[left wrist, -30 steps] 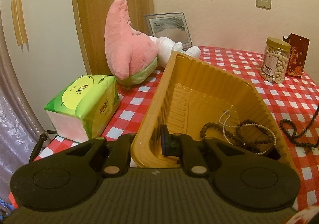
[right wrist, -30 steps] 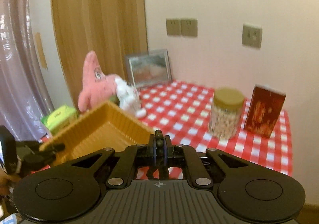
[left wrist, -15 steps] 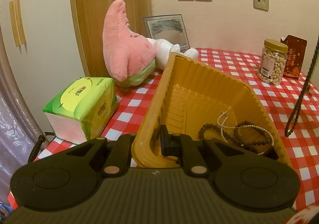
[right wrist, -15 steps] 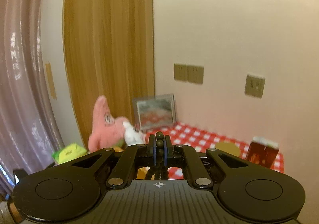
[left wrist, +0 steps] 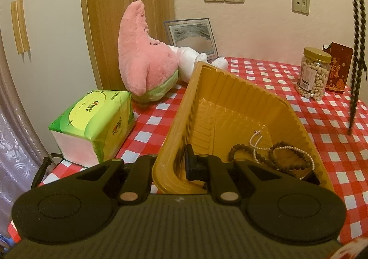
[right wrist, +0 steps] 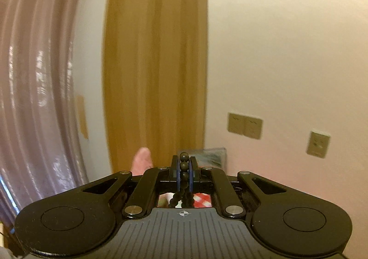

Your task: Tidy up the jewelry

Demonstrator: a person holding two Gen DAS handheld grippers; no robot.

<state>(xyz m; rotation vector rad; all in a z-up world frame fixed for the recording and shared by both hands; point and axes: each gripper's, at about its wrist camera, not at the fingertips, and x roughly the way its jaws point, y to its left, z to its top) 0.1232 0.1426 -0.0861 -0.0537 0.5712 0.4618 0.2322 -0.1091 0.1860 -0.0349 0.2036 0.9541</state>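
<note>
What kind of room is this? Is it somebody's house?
Probably a room in a home: a table with a red checked cloth, a pink plush toy, a framed picture against the wall and a jar of nuts.

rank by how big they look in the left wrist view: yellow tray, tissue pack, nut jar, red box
1. yellow tray
2. tissue pack
3. nut jar and red box look alike; both stand farther back, so true size is unsure.

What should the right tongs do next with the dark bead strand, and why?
Probably carry it sideways over the yellow tray, then lower. The right tongs pinch the dark bead strand, which hangs clear above the tablecloth beside the tray, while the left tongs hold the tray's near wall.
</note>
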